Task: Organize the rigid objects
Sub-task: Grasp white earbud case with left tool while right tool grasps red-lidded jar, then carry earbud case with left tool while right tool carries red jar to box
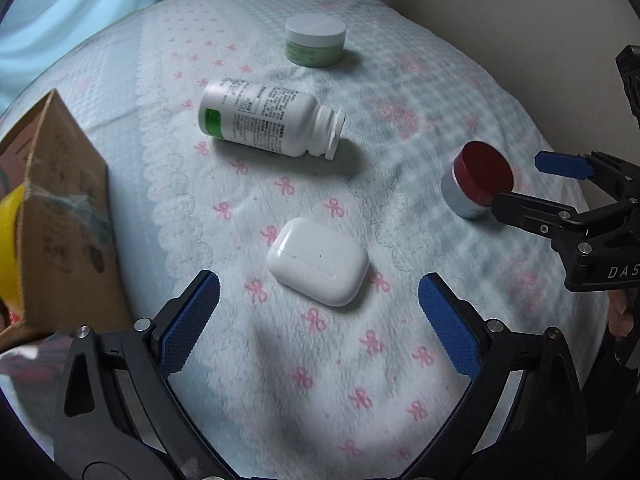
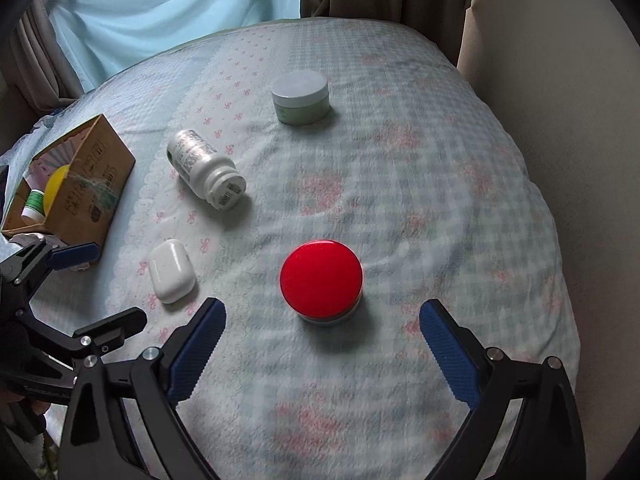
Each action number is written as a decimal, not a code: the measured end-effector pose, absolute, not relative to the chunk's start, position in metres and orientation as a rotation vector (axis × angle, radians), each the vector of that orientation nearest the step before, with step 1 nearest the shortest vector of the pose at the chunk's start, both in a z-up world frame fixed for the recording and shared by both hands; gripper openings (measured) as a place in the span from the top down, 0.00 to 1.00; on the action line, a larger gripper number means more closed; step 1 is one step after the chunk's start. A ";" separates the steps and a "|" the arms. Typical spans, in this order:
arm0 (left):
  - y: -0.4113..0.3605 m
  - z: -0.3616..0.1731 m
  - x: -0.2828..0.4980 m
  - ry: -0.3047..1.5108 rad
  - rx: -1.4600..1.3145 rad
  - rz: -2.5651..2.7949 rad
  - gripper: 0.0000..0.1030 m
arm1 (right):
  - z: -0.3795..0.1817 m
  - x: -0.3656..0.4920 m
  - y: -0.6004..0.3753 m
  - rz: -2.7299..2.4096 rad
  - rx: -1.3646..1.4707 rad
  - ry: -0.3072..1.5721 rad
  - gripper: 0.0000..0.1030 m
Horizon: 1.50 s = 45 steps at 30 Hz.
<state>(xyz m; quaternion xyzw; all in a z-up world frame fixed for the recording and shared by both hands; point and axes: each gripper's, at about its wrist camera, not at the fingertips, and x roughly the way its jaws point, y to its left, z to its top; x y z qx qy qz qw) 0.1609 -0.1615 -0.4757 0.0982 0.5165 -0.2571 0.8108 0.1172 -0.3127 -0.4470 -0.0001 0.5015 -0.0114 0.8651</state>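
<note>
1. Red-lidded jar [image 2: 321, 282]: round, glossy red lid on a short silver base, upright on the blue-check blanket [image 2: 440, 184] w/ pink bows.
2. Earbud case [image 1: 318, 261]: white, rounded, shut, lying flat.
3. Pill bottle [image 1: 268, 118]: white, printed label w/ green patch, on its side, cap end pointing near-right.
4. Green jar [image 1: 315, 41]: pale green body, white lid, upright at the far end.
5. Right gripper [image 2: 322, 350]: jaws wide open, nothing held; red-lidded jar sits just beyond the tips, centred btwn them, not touching.
6. Left gripper [image 1: 318, 320]: jaws wide open, empty; earbud case lies just past the tips, btwn them, apart from both pads.
7. In left wrist view the right gripper [image 1: 520, 184] straddles the red-lidded jar [image 1: 478, 180] at the right edge; near finger overlaps the jar, contact unclear.
8. Cardboard box [image 2: 86, 184] at far left, open, w/ a yellow object [image 2: 58, 190] and a small green-labelled container [image 2: 34, 204] inside.
9. Pill bottle lies btwn box and green jar, well apart from the red-lidded jar; nothing sits btwn either gripper and its nearest item.
10. Light blue curtain [image 2: 172, 8] hangs beyond the far edge.
</note>
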 end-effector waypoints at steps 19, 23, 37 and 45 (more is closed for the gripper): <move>-0.177 -0.505 0.175 1.031 0.400 -0.761 0.43 | -0.496 0.138 -0.319 -0.067 0.027 0.992 0.30; -0.177 -0.504 0.176 1.024 0.424 -0.785 0.42 | -0.496 0.141 -0.318 -0.050 0.021 0.989 0.50; -0.168 -0.479 0.163 1.031 0.335 -0.734 0.43 | -0.483 0.140 -0.303 -0.050 -0.029 0.996 0.50; -0.152 -0.411 0.152 0.973 0.254 -0.685 0.43 | -0.429 0.130 -0.293 -0.034 -0.020 0.949 0.50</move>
